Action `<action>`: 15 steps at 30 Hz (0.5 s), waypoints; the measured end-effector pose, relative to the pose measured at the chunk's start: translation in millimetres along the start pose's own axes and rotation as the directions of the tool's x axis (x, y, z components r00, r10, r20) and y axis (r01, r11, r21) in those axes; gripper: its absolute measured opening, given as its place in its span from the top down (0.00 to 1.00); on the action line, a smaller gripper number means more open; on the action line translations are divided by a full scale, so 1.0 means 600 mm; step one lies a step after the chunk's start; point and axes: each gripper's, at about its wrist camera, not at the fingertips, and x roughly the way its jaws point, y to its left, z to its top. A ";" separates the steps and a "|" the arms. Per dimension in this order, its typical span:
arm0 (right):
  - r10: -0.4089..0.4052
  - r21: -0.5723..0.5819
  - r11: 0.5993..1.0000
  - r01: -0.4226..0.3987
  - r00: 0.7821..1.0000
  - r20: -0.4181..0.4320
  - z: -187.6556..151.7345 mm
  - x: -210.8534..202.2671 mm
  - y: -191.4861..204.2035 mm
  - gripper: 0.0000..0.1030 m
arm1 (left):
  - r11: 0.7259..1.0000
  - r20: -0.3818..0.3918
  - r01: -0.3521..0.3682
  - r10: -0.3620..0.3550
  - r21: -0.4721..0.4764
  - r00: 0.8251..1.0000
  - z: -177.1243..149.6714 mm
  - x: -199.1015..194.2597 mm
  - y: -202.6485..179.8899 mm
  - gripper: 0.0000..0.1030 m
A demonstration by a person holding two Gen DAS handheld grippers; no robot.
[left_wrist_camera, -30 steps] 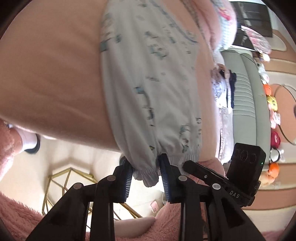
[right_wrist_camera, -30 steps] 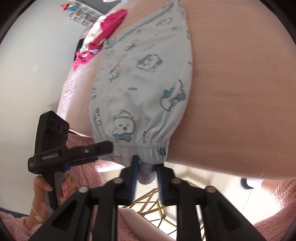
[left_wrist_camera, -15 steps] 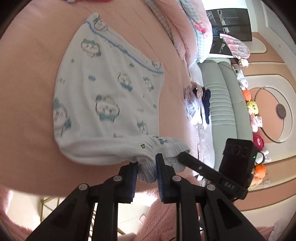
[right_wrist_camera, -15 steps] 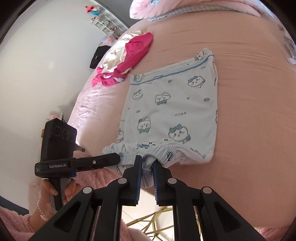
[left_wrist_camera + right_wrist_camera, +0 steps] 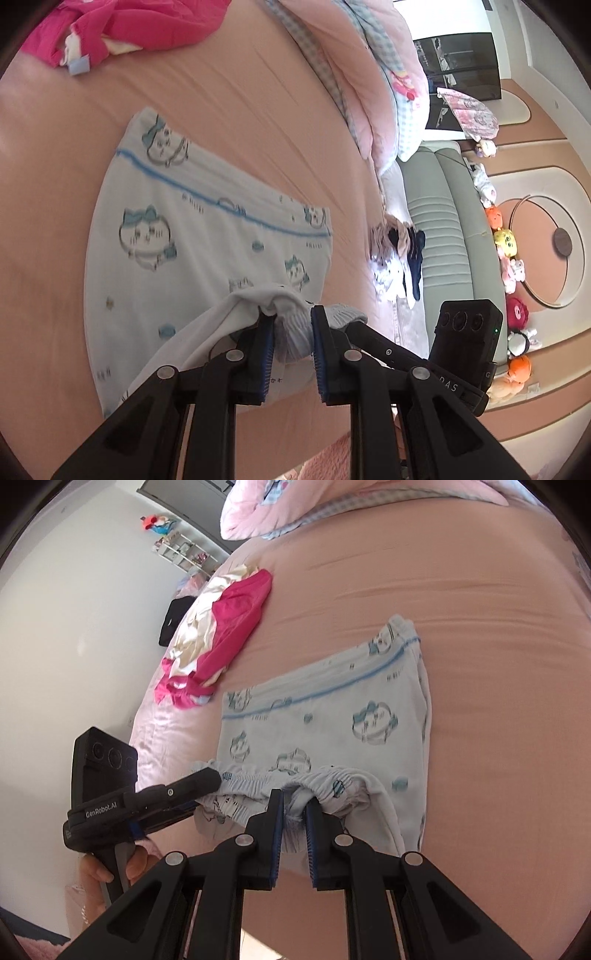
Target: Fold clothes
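Two grippers clamped on one garment: left gripper (image 5: 293, 338) pinching a bunched elastic cuff (image 5: 295, 325) of the pale blue printed trousers (image 5: 192, 251) between its blue pads, right gripper (image 5: 293, 814) pinching the other gathered cuff (image 5: 332, 779) the same way, jaws nearly together with only cloth between. Trousers lying spread on the peach bedsheet (image 5: 258, 122), waistband end with its blue stripe (image 5: 207, 197) farthest from the tools, cuff end lifted off the sheet and doubled back over the lower legs, forming a soft fold near the tips. Cartoon animal faces printed across the fabric, slightly blurred. From the right wrist view, left gripper (image 5: 207, 779) reaching in from the left side, its tip touching the gathered hem just beside the right one, a hand (image 5: 107, 871) wrapped round its handle low at the frame edge. From the left wrist view, right gripper's black camera block (image 5: 467, 343) seen close at the right. Beyond the trousers, well apart, a crumpled bright pink garment (image 5: 229, 624) with a cream piece on it near the bed's far side. At the head of the bed, a pink quilt (image 5: 369, 81) bunched up. Off the bed, a grey-green sofa (image 5: 439, 229) with dark and light clothes (image 5: 399, 258) draped over its edge, and a row of plush toys (image 5: 506, 243) along the wall.
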 end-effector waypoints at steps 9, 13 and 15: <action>-0.032 -0.018 0.999 0.032 0.999 -0.004 0.084 0.058 0.002 0.90 | 1.000 0.007 -0.025 0.025 -0.017 1.000 0.079 0.028 0.028 0.84; -0.045 -0.011 0.999 0.045 0.999 0.003 0.104 0.084 -0.002 0.90 | 0.998 0.009 -0.064 0.064 -0.010 0.998 0.108 0.042 0.037 0.83; -0.047 -0.011 0.999 0.047 0.999 -0.010 0.113 0.105 -0.010 0.90 | 0.995 -0.008 -0.100 0.100 -0.026 0.995 0.121 0.057 0.049 0.74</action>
